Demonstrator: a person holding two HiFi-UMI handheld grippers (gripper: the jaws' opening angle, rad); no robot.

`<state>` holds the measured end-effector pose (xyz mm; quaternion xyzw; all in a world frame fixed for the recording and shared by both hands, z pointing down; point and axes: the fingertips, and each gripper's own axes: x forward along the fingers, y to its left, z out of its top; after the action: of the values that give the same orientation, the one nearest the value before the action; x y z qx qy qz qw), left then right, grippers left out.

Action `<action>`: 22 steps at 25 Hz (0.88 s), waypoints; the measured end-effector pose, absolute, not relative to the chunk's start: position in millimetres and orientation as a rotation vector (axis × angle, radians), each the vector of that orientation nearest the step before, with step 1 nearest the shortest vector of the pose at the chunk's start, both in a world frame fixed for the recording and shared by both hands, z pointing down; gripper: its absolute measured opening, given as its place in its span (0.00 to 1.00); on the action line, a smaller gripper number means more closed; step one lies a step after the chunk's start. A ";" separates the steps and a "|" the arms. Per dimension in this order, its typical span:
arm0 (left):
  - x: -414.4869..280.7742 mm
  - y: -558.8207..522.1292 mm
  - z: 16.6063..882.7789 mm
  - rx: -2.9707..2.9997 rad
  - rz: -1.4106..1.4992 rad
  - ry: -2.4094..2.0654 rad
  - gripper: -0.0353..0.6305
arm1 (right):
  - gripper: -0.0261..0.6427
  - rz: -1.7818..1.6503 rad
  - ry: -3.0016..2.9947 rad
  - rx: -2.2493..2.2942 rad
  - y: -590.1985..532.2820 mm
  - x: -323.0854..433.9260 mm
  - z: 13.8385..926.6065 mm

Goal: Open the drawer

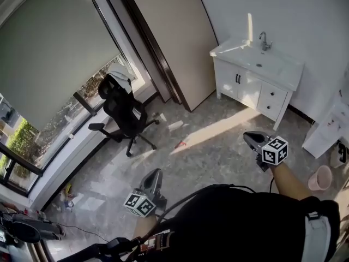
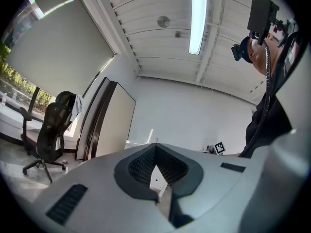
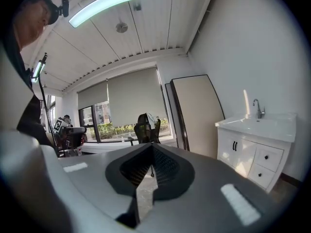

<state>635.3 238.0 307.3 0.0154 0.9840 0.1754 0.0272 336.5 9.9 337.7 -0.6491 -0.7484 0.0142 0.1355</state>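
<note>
Well left of the white sink vanity cabinet (image 1: 256, 72), a black mesh office chair (image 1: 122, 111) stands upright. Nearer that cabinet but well apart from it, the left gripper (image 1: 156, 173) has its fingers together on nothing; the right gripper (image 1: 248, 136), closer to the cabinet, is likewise closed and empty. Both white black-knobbed drawers (image 1: 274, 96) sit pushed in on the cabinet's right half.

Bare floor (image 1: 218, 141) lies open all along the front of the white vanity cabinet (image 1: 248, 83); the way to its drawers (image 1: 271, 97) is clear. A pink bucket (image 1: 320, 178) and a white unit (image 1: 330, 127) crowd the floor off its right end. The black office chair (image 1: 122, 113) stands well away from it.
</note>
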 end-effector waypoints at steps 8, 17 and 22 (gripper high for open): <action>547.4 221.4 308.1 0.004 0.530 3.079 0.04 | 0.04 0.087 -2.162 -1.824 -9.8 252.7 357.8; 476.8 270.6 317.3 -0.127 0.563 3.094 0.04 | 0.04 0.086 -2.235 -1.709 12.1 203.6 368.1; 431.4 337.1 318.7 -0.277 0.563 3.073 0.04 | 0.04 0.092 -2.338 -1.592 53.5 178.4 360.5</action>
<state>431.4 337.1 318.7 -0.0884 0.9798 0.1796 0.0023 178.4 53.5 360.5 -0.5556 -0.8162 0.0321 0.1552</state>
